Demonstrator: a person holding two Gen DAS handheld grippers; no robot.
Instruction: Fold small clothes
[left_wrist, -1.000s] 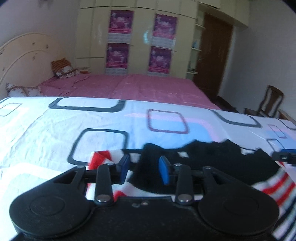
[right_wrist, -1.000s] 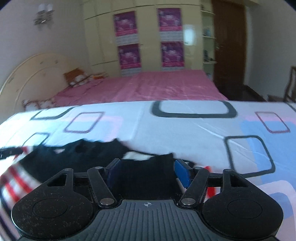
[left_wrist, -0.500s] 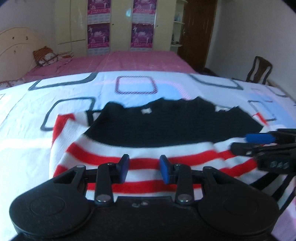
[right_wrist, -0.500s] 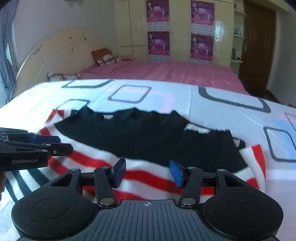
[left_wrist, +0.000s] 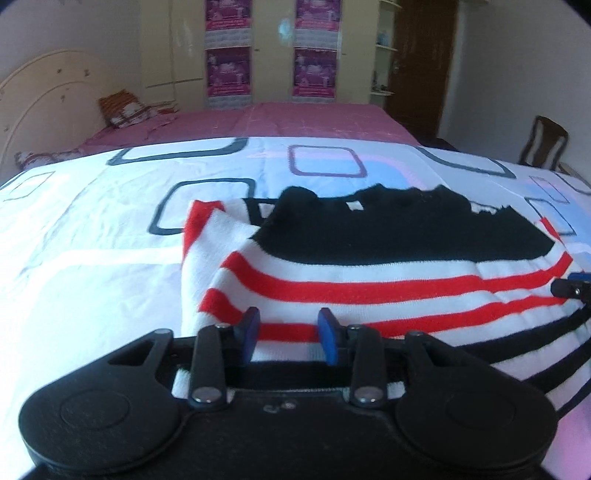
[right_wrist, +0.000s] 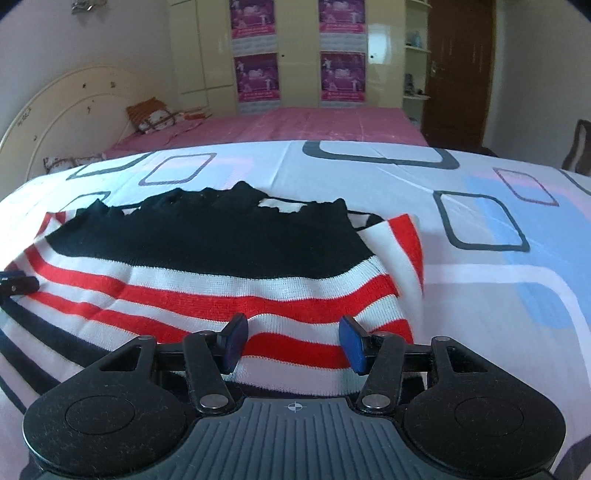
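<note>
The striped sweater (left_wrist: 369, 266) lies flat on the patterned bedsheet (left_wrist: 92, 258) — folded, black band farthest; left gripper (left_wrist: 290, 334) and right gripper (right_wrist: 291, 341) hover above its near edge, jaws apart, holding nothing

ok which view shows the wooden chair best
The left wrist view: the wooden chair shows its back and frame beside the door. The right wrist view catches only a cropped sliver at the right edge.

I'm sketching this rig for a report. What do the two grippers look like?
Both are black, with two round lobes and linkage bars on silver pivots ending in blue pads. The left gripper has a textured body; the right gripper has a ribbed grey centre with a small crosshair mark.
</note>
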